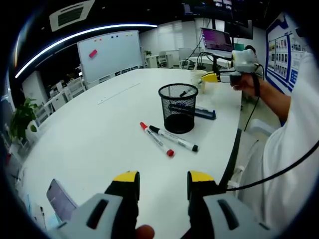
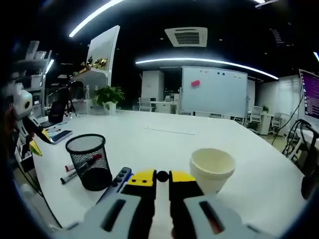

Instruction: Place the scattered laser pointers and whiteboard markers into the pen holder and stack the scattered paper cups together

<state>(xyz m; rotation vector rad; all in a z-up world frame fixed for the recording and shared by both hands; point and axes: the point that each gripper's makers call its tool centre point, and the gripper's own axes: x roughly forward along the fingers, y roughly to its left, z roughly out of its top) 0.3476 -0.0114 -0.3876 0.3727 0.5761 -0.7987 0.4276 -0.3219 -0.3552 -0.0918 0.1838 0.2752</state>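
Two jaws wide apart on left gripper (image 1: 163,181), nothing between them; probably kept spread to come down over a marker. Just left of it, lying flat near the table (image 1: 99,134) edge, a phone (image 1: 60,199), no part of the job.

Further out in the left gripper view, side by side and nearly touching on the white top, red whiteboard marker (image 1: 157,139) and black whiteboard marker (image 1: 174,138), both outside the holder and yet to be lifted. Right behind them, upright, the black mesh pen holder (image 1: 178,107), with a red-capped marker (image 2: 92,160) leaning inside, seen through the mesh in the right gripper view. Flat just beside the holder, a dark blue laser pointer (image 1: 199,112) with buttons, likewise waiting.

Beyond, held up over the far edge in a person's hand, right gripper (image 2: 162,180): jaws drawn narrow, a small dark round spot in the gap, impossible to say whether a held thing or part of the tool. Just beside it, standing upright, a paper cup (image 2: 212,169), likely the next target, though narrow jaws would need opening first. Farthest back, a whiteboard (image 1: 109,52).
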